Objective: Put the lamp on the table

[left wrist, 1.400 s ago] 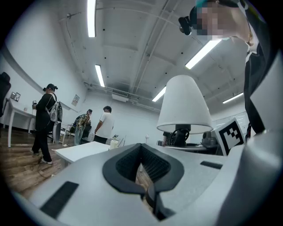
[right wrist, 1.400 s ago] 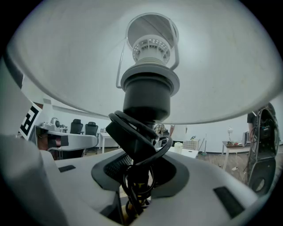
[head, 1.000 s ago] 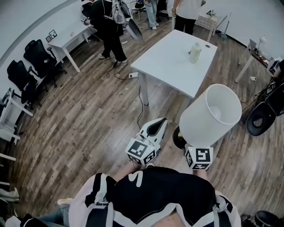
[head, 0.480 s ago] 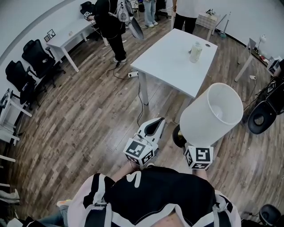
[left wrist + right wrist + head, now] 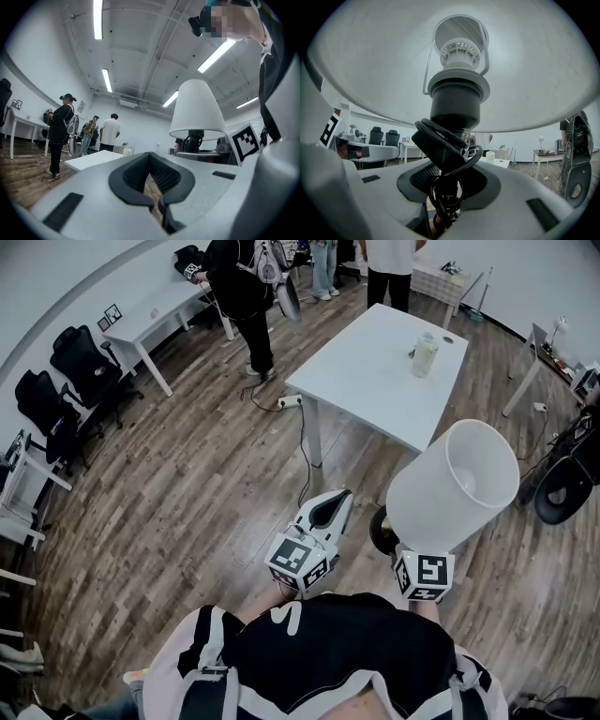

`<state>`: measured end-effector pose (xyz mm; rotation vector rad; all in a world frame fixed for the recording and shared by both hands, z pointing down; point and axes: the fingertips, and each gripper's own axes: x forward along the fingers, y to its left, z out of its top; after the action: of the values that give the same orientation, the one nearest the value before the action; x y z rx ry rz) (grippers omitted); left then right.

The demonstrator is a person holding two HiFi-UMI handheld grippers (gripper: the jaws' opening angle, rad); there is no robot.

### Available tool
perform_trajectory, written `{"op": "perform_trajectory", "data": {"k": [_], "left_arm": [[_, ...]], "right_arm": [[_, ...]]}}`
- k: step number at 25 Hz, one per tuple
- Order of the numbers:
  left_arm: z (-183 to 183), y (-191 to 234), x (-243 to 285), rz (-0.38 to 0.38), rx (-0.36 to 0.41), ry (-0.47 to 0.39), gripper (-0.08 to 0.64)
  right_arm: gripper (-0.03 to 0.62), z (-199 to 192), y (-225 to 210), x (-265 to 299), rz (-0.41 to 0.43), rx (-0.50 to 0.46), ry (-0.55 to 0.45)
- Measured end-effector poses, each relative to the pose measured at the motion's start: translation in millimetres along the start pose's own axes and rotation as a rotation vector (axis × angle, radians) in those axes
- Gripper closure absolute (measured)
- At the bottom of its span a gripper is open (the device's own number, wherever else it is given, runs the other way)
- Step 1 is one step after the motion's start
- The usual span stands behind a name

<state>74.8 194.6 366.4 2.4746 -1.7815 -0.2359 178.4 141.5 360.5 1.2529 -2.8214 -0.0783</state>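
- The right hand-held gripper (image 5: 445, 197) is pinching the lamp (image 5: 452, 486) by its cord-wrapped stem, holding it tilted above the floor (image 5: 187, 484) at the near right.
- The left hand-held gripper (image 5: 326, 510) is hanging empty, its jaws pressed together at the tips.
- The white counter (image 5: 366, 381) is standing well apart, farther ahead, so reaching it and setting the lamp down are seemingly remaining.
- Counting: 1 lamp, 2 hand-held grippers, 1 pale bottle (image 5: 426, 354) on that counter.

Lamp (image 5: 453, 486) with white shade, black cord (image 5: 446, 185); white table (image 5: 366, 381) farther off; brown plank-patterned floor (image 5: 187, 493); black chairs (image 5: 80, 357) far left
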Motion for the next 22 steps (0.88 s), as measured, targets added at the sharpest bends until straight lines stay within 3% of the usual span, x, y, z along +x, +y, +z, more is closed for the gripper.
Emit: {"op": "perform_trajectory", "data": {"k": [13, 22], "left_arm": [[-12.4, 20.9, 20.6, -0.007, -0.014, 0.011, 0.558], [-13.0, 54.7, 84.5, 0.006, 0.005, 0.006, 0.558]], "right_arm": [[0.451, -4.4, -7.0, 22.5, -0.009, -0.018, -0.003], [0.449, -8.8, -41.7, 85.7, 0.022, -0.009, -0.012]]}}
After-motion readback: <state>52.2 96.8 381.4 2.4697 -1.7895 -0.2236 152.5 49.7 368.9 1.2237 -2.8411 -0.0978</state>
